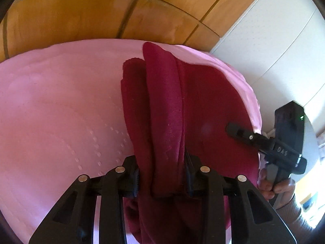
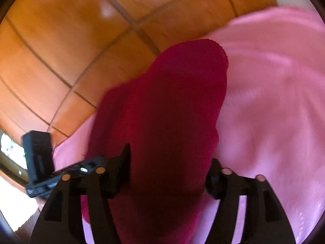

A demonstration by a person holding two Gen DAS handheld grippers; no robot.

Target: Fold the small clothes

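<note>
One maroon garment (image 1: 162, 109) on one pink sheet (image 1: 61, 105), two grippers

Both views are brightly lit by warm daylight. Left wrist view: mostly sharp; strong fisheye bending curves the floor tiles (image 1: 67, 18) beyond the left gripper (image 1: 162, 181), with a dark vignette in the corners. Right wrist view: heavy motion blur smears the pink cover (image 2: 274, 101). The dark red garment (image 2: 166, 118) ahead of the right gripper (image 2: 168, 174) sits in deep shadow. 1 glare spot marks the tiles.

"DAS" handwritten on the right tool (image 1: 239, 131)
</note>
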